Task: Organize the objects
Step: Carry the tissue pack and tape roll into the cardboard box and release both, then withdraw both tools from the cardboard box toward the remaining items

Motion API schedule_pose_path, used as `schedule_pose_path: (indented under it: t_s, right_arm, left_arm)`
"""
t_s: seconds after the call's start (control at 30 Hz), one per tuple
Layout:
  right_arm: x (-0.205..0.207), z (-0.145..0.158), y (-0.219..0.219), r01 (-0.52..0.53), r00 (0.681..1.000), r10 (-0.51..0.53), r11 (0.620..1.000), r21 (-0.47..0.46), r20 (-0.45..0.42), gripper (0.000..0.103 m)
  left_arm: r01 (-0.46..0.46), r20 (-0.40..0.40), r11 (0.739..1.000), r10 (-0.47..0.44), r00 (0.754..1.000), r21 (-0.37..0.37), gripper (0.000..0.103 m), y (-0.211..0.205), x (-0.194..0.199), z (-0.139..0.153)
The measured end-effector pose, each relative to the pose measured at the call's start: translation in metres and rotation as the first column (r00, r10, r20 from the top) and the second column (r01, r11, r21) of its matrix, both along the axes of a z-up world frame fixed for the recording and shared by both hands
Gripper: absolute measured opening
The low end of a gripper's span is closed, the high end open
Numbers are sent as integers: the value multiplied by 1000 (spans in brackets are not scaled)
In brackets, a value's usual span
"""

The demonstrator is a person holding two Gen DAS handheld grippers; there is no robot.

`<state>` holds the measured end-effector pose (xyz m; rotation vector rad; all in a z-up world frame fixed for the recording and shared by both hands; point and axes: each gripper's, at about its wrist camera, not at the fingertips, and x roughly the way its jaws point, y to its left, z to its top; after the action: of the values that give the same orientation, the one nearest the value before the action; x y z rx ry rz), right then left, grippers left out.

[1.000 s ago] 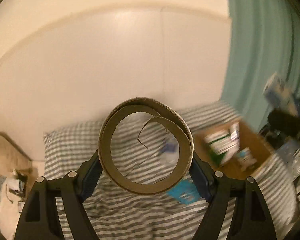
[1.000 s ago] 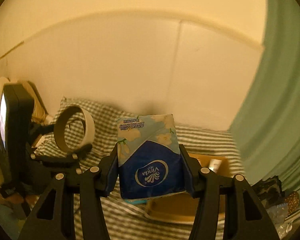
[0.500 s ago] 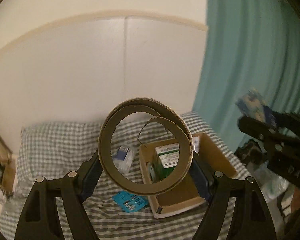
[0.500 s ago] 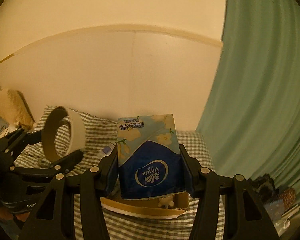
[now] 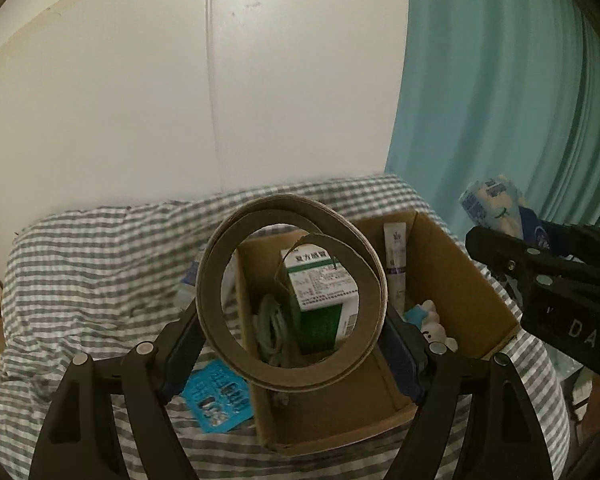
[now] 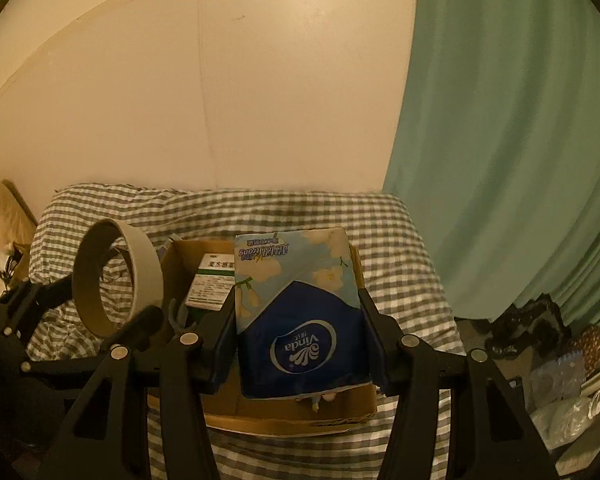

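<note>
While poised over cardboard box [image 5: 456, 280]: left hand-held gripper [image 5: 292, 340] clamping tape ring [image 5: 236, 344], right hand-held gripper [image 6: 298, 344] clamping tissue pack [image 6: 300, 312].

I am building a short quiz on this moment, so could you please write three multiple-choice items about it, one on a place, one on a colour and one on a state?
1. Where does the green and white medicine box stand?
A. inside the cardboard box
B. on the floor
C. on the pillow

2. What colour is the curtain?
A. red
B. teal green
C. black

3. What is the right gripper doing?
A. hanging open with nothing in it
B. lying on the bed
C. clamped on the tissue pack

Answers: 1 A, it rises between the carton's walls. 2 B, both views show it blue-green. 3 C, both fingers press the pack's sides, while the left gripper grips the cardboard tape ring.
</note>
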<state>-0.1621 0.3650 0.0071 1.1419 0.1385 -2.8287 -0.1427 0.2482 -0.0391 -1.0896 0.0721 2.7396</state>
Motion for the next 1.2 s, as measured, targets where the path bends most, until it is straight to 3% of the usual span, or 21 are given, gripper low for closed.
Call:
schedule_pose_path:
  t_s: [0.17,0.23,0.3,0.43,0.53,0.83,1.03,1.2]
  right_arm:
    - [-1,-3,4,26,1000,-26,1000,-2,6,56]
    - [0,-2,3,7,1000,-7,1000,5,3,67]
    - [-1,1,2,29,1000,-28,999,39,-10,76]
    - [8,10,18,22,999,-21,999,25,-28,79]
    - [16,20,17,29,998,-27,999,24,-51,79]
    - [71,62,7,2,993,-6,999,-33,-121,85]
    - [127,92,-49,-111,969,105,994,-14,-226,89]
    - [134,81,-113,-205,950,199,979,-1,-242,90]
  left_arm:
    - [14,13,1000,-14,1000,-8,84,5,3,-4]
    - [15,24,1000,-15,1000,0,84,4,4,-2]
    - [23,6,1000,-23,1000,-2,97,4,11,6]
    - [14,-38,999,-16,999,-45,103,3,30,24]
    - [11,-51,999,-12,999,-32,103,-10,43,37]
    - [-69,-100,997,72,992,28,103,-90,73,82]
    - [-207,-121,978,207,971,11,103,-166,90,90]
    - [-277,-111,961,277,955,10,103,-227,98,78]
